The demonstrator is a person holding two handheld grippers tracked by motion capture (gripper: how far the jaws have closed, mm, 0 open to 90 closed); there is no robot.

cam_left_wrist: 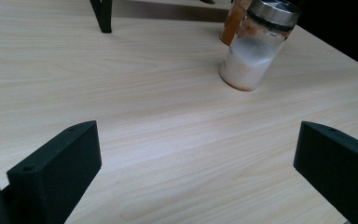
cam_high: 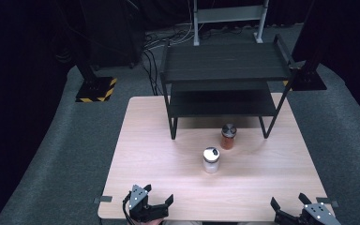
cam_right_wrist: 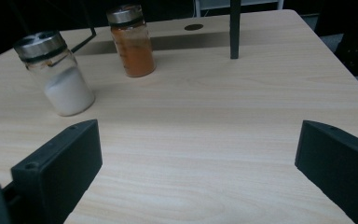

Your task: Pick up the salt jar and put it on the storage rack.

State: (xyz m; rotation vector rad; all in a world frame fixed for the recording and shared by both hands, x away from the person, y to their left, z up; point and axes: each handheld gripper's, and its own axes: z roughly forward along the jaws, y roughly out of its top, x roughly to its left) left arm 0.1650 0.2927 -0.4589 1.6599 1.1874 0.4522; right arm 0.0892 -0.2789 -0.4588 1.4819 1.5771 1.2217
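Observation:
Two spice jars stand upright near the middle of the light wooden table (cam_high: 150, 154). The jar of white powder (cam_high: 211, 160) (cam_left_wrist: 254, 49) (cam_right_wrist: 58, 74) has a silver lid. Just behind it and to its right is the jar of orange powder (cam_high: 228, 136) (cam_left_wrist: 233, 23) (cam_right_wrist: 131, 42). My left gripper (cam_high: 153, 202) (cam_left_wrist: 198, 172) rests at the table's front edge on the left, jaws wide apart with bare tabletop between them. At the front right corner my right gripper (cam_high: 290, 206) (cam_right_wrist: 200, 172) is open too, holding nothing. Both grippers are well short of the jars.
A black two-tier metal rack (cam_high: 225, 70) stands on the far half of the table; its front legs (cam_high: 173, 127) (cam_right_wrist: 234, 28) come down just behind the jars. Grey carpet, cables and dark stands surround the table.

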